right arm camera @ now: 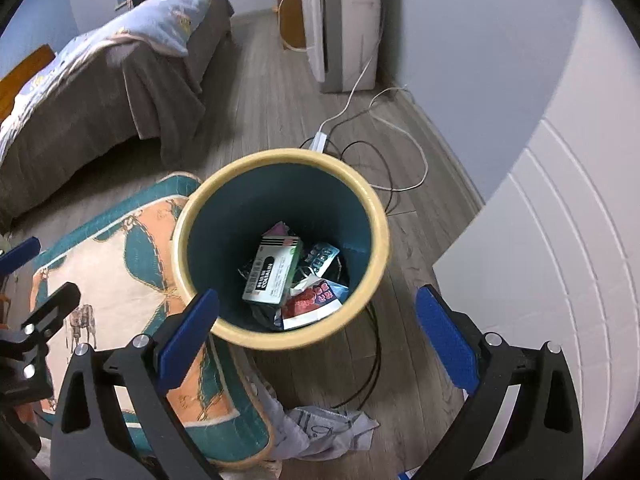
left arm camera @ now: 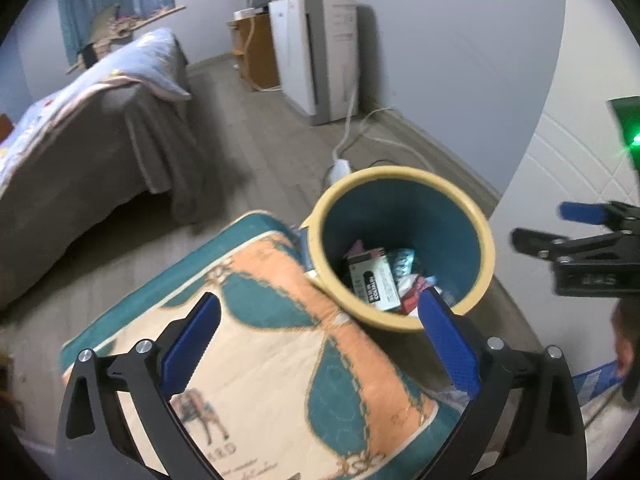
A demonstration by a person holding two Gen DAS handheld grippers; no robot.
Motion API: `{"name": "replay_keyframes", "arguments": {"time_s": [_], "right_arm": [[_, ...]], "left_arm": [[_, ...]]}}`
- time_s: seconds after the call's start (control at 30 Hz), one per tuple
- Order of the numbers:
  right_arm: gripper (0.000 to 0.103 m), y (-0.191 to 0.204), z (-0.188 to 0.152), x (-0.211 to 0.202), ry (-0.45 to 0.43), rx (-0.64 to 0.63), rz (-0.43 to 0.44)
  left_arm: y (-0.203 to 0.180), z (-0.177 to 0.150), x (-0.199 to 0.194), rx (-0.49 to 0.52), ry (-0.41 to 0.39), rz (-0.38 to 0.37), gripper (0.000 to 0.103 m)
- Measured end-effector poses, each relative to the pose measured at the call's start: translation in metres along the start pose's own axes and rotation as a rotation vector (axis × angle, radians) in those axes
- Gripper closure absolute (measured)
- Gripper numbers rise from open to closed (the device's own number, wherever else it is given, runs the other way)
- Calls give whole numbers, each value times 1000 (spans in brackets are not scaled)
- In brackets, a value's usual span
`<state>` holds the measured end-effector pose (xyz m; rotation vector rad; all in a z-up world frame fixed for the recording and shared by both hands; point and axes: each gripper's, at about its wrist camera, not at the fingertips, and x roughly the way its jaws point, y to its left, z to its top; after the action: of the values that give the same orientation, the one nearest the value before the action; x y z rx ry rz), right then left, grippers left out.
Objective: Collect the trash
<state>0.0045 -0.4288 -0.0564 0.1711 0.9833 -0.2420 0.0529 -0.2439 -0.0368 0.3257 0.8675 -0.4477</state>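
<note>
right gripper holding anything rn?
No, the right gripper is open with nothing between its blue pads, above the trash bin.

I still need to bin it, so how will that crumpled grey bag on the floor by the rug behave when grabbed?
The crumpled grey bag looks like thin printed film, so it is probably floppy and light. It will likely sag and trail from a pinch. Its creased folds should give the pads purchase, though film may slip.

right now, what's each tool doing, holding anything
Left tool: open, holding nothing, above the rug.
Right tool: open, holding nothing, above the bin.
</note>
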Motion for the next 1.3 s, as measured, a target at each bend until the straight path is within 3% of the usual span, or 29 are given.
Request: {"name": "replay_keyframes", "arguments": {"time_s": [0.17,0.27,0.6,1.3], "right_arm": [[6,-4,-11,-14,-5,-3,-35],[6,-7,-10,-12,-19,22,-49],[6,-4,-9,-4,-57,-17,-83],[6,4,-6,-14,-90,-24,-111]], "left_arm": [[-8,-9,-6,2,-12,27,5],[-9,-13,1,31,-24,83,5],[5,-7,3,-12,-56,25,5],[11,-17,2,-11,-57,23,5]]}}
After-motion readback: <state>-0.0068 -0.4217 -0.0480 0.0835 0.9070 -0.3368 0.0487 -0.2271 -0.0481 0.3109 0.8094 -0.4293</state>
